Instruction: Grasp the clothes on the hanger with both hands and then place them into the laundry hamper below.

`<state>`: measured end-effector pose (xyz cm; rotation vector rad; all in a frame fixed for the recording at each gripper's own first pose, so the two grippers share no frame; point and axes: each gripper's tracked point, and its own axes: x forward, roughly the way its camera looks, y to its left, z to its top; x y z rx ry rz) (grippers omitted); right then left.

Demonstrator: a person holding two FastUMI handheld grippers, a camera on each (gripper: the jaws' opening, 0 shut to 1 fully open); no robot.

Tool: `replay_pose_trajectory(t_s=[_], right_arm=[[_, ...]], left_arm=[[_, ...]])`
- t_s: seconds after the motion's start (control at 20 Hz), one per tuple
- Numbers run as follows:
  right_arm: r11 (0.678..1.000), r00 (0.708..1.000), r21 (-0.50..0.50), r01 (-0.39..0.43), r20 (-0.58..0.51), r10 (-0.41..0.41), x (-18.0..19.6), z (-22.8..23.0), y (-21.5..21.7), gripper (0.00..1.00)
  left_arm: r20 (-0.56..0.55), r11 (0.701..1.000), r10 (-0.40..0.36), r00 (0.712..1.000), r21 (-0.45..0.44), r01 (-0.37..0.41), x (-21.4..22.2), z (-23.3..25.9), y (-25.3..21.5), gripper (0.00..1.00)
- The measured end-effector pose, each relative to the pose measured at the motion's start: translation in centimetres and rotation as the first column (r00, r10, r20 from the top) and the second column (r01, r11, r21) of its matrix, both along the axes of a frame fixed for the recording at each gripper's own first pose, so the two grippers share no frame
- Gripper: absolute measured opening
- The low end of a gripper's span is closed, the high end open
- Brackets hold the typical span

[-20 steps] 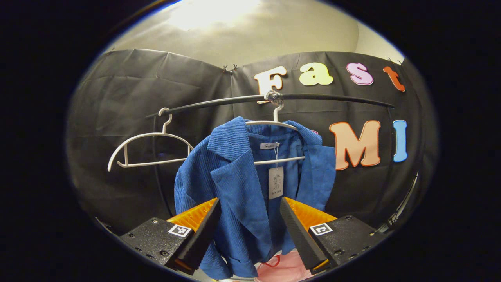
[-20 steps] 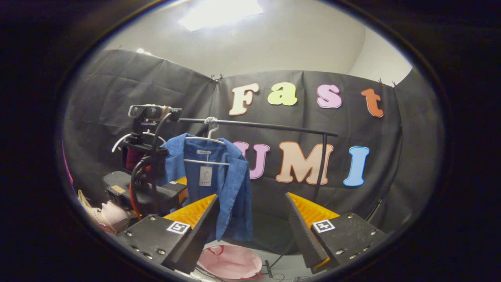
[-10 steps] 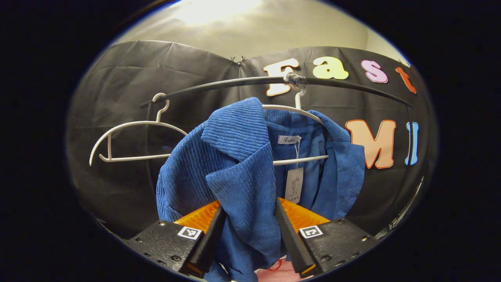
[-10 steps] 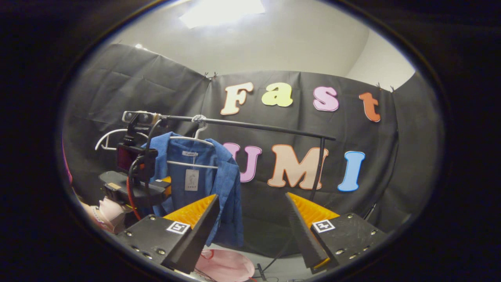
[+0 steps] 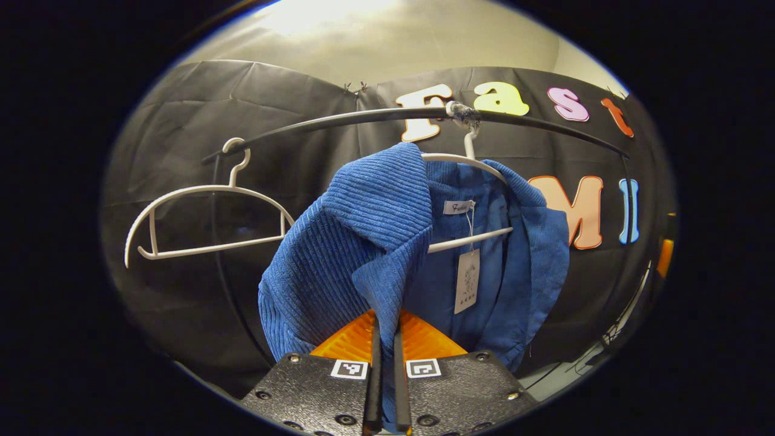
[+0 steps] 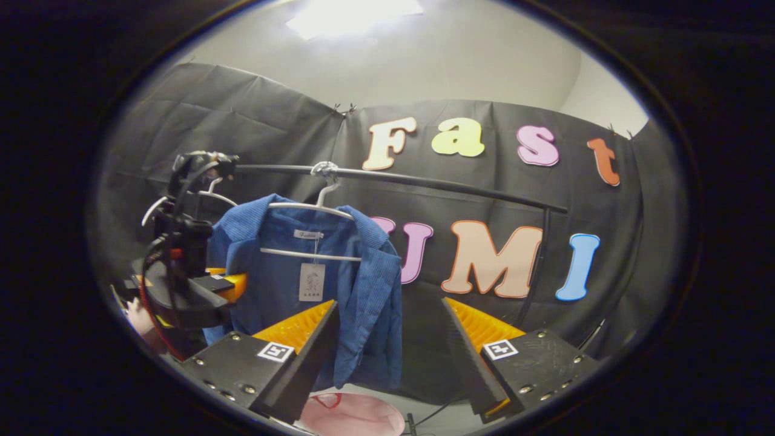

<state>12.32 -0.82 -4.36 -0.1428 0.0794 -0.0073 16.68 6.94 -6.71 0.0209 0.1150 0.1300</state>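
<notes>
Gripping: left gripper (image 5: 385,363) jaws clamped on the blue jacket (image 5: 363,242) lapel; jacket hangs on its hanger (image 5: 469,162) from the rail (image 5: 339,120).
Right gripper (image 6: 387,345): jaws apart, short of the jacket's other front edge.
Risk: a one-sided pull could snag the collar on the hanger.
Nearby: empty hanger (image 5: 200,218) beside the jacket; pink hamper (image 6: 354,418) below.

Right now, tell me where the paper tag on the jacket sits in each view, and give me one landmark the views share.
Left gripper view: the tag hangs right of centre, inside the open blue jacket, below the hanger's bar.
Right gripper view: the tag hangs left of centre, at the jacket's middle.
Shared landmark: the black rail that carries the hanger.
</notes>
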Motion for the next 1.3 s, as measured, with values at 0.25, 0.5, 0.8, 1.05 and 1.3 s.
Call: replay_pose_trajectory(t_s=[0.25,0.5,0.8,1.05,1.3], right_arm=[[1.000,1.000,-0.003,-0.006,-0.004,0.006,5.4,-1.1,0.2,0.98],[0.999,0.999,0.031,-0.024,-0.023,0.024,10.4,-2.9,1.2,0.98],[0.995,0.997,0.092,-0.023,-0.077,0.031,14.8,-6.4,2.4,0.98],[0.992,0.991,0.123,-0.024,-0.125,0.040,17.4,-9.5,2.9,0.97],[0.991,0.985,0.118,-0.060,-0.156,0.078,20.0,-11.8,3.8,0.93]], left_arm=[[-0.009,0.999,-0.053,0.999,-0.006,0.053,-0.4,0.5,0.4,0.07],[-0.022,0.995,-0.101,0.995,-0.020,0.100,-0.6,0.7,0.6,0.05],[-0.031,0.990,-0.138,0.990,-0.003,0.138,-0.5,0.7,0.8,0.05],[-0.038,0.989,-0.146,0.989,0.005,0.146,-0.5,0.6,0.8,0.05],[-0.039,0.990,-0.137,0.990,0.005,0.137,-0.6,0.7,0.8,0.05]])
